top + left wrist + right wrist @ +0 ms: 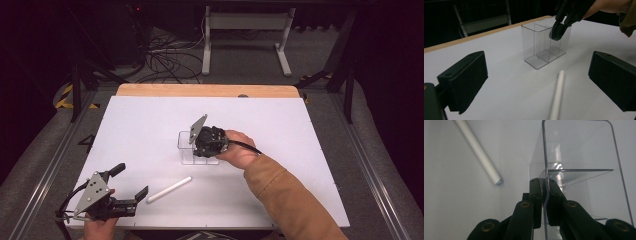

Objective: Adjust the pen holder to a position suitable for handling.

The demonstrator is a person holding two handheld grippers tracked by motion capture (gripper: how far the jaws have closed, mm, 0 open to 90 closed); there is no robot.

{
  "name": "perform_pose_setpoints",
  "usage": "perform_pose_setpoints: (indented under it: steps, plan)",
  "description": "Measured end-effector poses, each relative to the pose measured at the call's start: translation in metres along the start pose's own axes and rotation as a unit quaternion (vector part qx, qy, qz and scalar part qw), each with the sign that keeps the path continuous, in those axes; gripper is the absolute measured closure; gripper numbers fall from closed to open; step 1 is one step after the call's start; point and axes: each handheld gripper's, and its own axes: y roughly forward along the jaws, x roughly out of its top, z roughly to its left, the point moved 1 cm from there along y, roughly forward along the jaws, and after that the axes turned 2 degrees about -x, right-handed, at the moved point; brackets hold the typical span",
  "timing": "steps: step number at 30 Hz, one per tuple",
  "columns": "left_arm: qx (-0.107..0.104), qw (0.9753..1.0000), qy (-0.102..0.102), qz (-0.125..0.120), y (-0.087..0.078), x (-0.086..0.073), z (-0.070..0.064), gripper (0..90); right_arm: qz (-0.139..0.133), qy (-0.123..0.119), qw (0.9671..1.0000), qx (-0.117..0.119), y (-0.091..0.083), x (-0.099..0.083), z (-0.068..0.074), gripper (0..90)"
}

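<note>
Between the right gripper's (545, 195) clamped jaws stands the clear box's (584, 157) wall

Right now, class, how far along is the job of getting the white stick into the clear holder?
Done: the right gripper is clamped on the wall of the clear holder, steadying it upright. In hand: the left gripper is open near the white stick, one jaw tip close to its end, not gripping it. Left: grasp the stick, which lies flat on the table, lift it and drop it into a compartment.
</note>
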Motion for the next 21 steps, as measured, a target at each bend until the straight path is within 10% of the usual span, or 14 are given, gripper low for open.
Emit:
perform_pose_setpoints:
  steps: [8, 21]
  plan:
    - [-0.001, 1.0, 0.0, 0.001, 0.001, 0.0, 0.0, 3.0, -0.003, 0.003, 1.0, -0.006, 0.0, 0.0, 0.001, 83.9]
    - [-0.006, 1.0, 0.001, 0.004, 0.005, 0.001, 0.0, 2.8, -0.115, 0.053, 0.9913, -0.034, -0.05, -0.007, 0.001, 48.9]
